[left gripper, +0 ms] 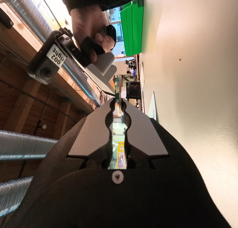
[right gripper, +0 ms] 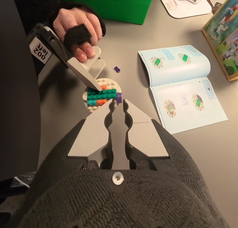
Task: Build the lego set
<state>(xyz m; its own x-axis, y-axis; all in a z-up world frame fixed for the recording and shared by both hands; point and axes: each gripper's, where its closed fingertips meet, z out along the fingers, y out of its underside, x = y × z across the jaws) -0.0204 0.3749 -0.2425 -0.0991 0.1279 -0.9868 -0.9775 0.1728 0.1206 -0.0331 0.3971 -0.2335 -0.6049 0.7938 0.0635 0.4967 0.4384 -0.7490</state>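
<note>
A round white studded plate (right gripper: 109,82) carries a dark green plate (right gripper: 103,95), orange bricks (right gripper: 101,101), a teal brick (right gripper: 91,102) and a purple round piece (right gripper: 119,97) at its right edge. My left gripper (left gripper: 117,100) is shut on the plate's rim and holds it above the table; the plate shows edge-on in the left wrist view (left gripper: 120,87). In the right wrist view its upper finger (right gripper: 83,72) lies across the green plate. My right gripper (right gripper: 117,101) is slightly open, its tips right at the purple piece and the plate's edge.
A small loose purple piece (right gripper: 117,69) lies on the grey table behind the plate. An open instruction booklet (right gripper: 180,80) lies to the right, with the set's box (right gripper: 225,35) beyond it. A green bin (right gripper: 109,3) and a white tray (right gripper: 186,5) stand at the back. The tips of both grippers are at nearly the same place.
</note>
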